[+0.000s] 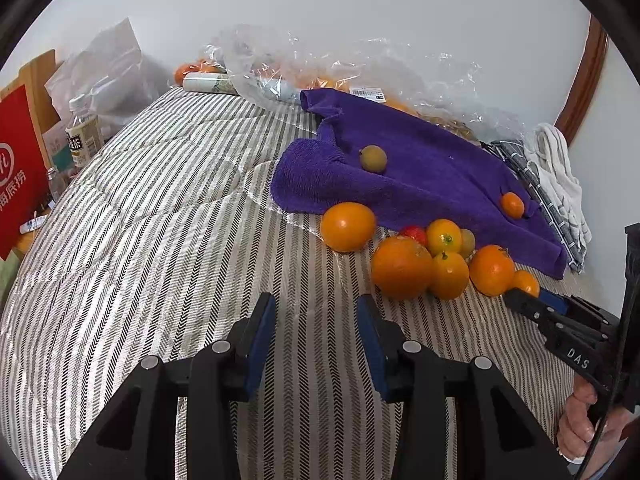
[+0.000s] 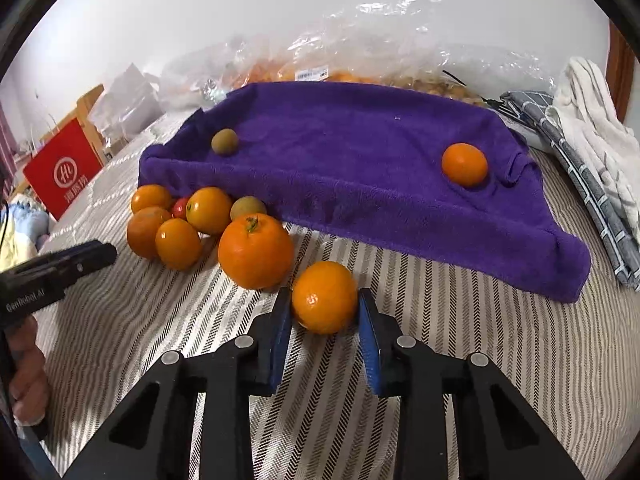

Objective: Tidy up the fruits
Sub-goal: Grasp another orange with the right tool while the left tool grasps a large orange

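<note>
Right tongs (image 2: 324, 312) pinching an orange (image 2: 324, 297) on the striped bedcover (image 2: 460, 320)

Fruit pile (image 2: 200, 228) sits just left of them, purple towel (image 2: 360, 152) right behind. Left tongs (image 1: 316, 320) slightly open, nothing between, pile ahead to their right.

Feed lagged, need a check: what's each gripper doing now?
Left gripper: open, nothing between its fingers.
Right gripper: shut on the small orange.
</note>
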### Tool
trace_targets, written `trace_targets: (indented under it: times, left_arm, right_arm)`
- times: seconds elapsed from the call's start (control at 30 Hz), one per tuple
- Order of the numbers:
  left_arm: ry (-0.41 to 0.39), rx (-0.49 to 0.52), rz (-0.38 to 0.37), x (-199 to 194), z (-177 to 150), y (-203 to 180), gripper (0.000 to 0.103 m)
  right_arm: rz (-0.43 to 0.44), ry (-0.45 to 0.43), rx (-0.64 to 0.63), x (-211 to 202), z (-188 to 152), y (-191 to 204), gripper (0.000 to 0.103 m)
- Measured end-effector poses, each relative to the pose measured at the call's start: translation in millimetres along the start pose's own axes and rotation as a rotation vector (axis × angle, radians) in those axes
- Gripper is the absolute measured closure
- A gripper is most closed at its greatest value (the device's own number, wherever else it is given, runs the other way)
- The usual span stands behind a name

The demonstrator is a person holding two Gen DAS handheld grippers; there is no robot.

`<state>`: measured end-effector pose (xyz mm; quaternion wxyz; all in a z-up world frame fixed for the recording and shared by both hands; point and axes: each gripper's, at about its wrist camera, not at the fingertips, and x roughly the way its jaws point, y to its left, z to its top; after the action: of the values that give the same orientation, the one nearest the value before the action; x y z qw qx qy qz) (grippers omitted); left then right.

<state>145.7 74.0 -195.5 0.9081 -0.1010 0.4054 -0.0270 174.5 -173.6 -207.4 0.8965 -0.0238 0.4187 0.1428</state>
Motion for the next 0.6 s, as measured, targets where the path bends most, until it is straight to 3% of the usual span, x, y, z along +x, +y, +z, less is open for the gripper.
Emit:
trace_targets:
  times: [0.13,0.23,0.5,0.6]
  left_arm:
    - [0.001,0.001,0.001,0.7,1.8,-0.7,0.063]
    - [0.002,-0.004,-0.01,0.8,2.0,0.1,0.063]
    - [0.014,-0.008,-0.063,2.7,4.7,2.5,0.055]
    - [0.018,-0.004,-0.057,3.5,5.1,1.9,0.055]
  right_arm:
    - [0.007,-0.031,0.047,-6.9,0.0,-15.6,0.071]
    - [-0.033,-0.07,0.075,-14.5,1.1,-31.3,0.071]
    - [-0.045,-0.024,0.098,-16.0,-8.1,-58.1,0.071]
    - [-0.028,-0.06,0.095,-22.5,-9.4,-60.5,0.071]
